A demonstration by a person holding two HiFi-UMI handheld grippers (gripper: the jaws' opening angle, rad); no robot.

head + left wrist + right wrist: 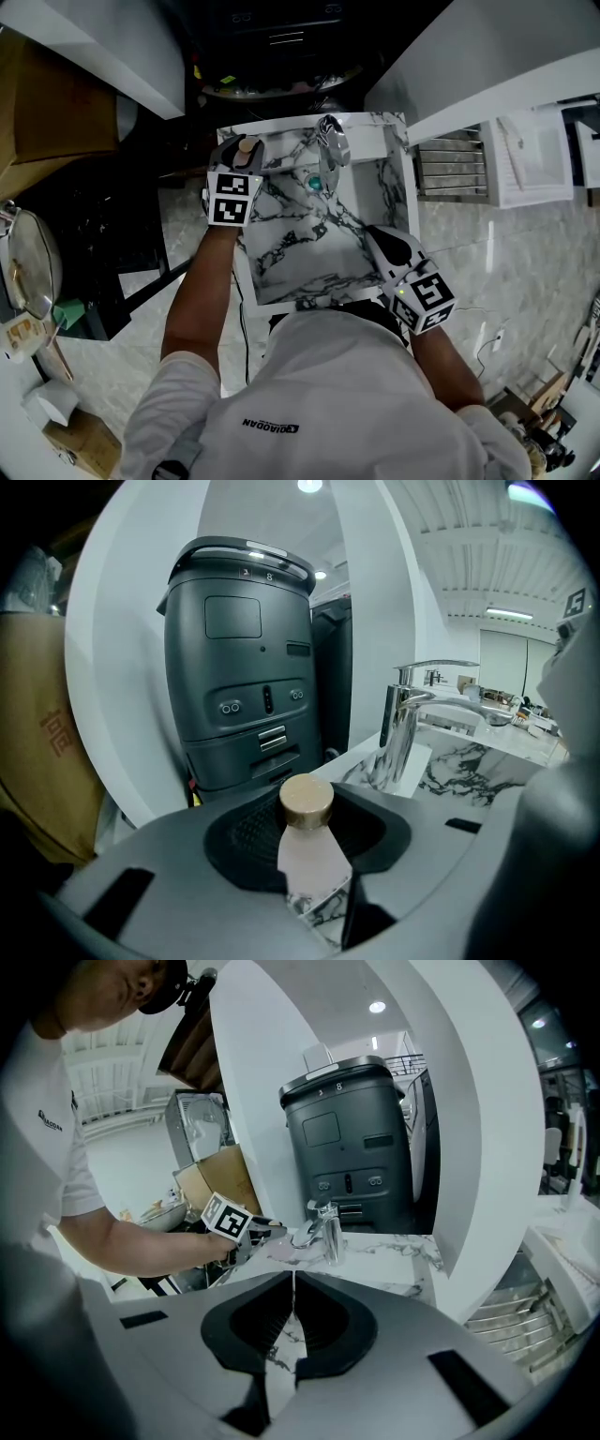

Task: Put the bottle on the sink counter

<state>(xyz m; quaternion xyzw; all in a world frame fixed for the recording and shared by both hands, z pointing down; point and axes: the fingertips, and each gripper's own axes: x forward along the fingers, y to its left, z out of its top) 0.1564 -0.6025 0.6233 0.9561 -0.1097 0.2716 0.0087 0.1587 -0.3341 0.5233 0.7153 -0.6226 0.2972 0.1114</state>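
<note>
A pale pink bottle [312,855] with a tan cap [247,145] stands upright between the jaws of my left gripper [309,832], which is shut on its body. In the head view the left gripper [242,157] is over the back left corner of the marble sink counter [309,253], left of the chrome faucet [333,141]. Whether the bottle's base touches the counter is hidden. My right gripper [386,244] hovers at the counter's front right with its jaws together and nothing in them [293,1277]. From there the left gripper [232,1221] and the faucet [328,1232] show ahead.
A tall dark grey machine [244,658] stands just behind the counter, between white curved panels [253,1101]. A metal slatted rack [453,169] lies to the right of the sink. A pan [33,267] and a cardboard box [56,103] are at the left.
</note>
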